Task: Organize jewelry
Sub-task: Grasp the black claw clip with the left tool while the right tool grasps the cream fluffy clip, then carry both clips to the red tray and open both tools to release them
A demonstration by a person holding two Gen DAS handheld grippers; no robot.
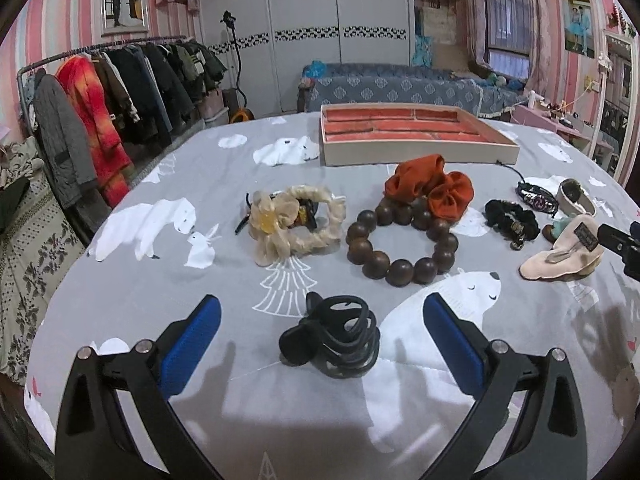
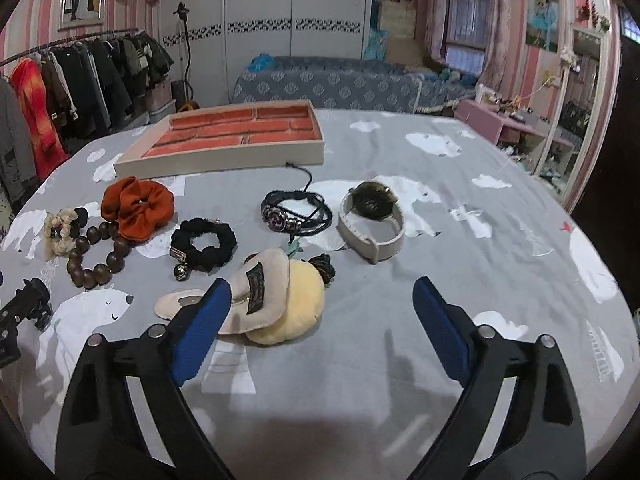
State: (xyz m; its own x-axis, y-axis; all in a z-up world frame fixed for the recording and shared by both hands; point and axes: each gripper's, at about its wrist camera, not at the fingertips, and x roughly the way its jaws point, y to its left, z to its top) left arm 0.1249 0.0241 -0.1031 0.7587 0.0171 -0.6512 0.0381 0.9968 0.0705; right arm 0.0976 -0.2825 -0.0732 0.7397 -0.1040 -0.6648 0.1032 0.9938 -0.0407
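Observation:
A jewelry tray [image 1: 416, 151] [image 2: 224, 162] with orange compartments lies at the far side of the bed. My left gripper [image 1: 322, 316] is open, with a black hair claw [image 1: 334, 334] lying between its fingers on the bedspread. Beyond lie a cream scrunchie [image 1: 298, 222], a wooden bead bracelet [image 1: 400, 246] and an orange scrunchie [image 1: 430, 184]. My right gripper [image 2: 322, 294] is open and empty; its left finger overlaps a beige and yellow plush pouch [image 2: 276, 300]. Ahead lie a black scrunchie [image 2: 204, 244], a braided bracelet [image 2: 296, 212] and a white-strap watch [image 2: 372, 216].
The items lie on a grey bedspread [image 1: 168, 280] with polar bear prints. A clothes rack [image 1: 100, 92] stands to the left, a blue-covered sofa [image 1: 400, 84] behind, and a pink dresser with mirror [image 2: 520, 128] to the right.

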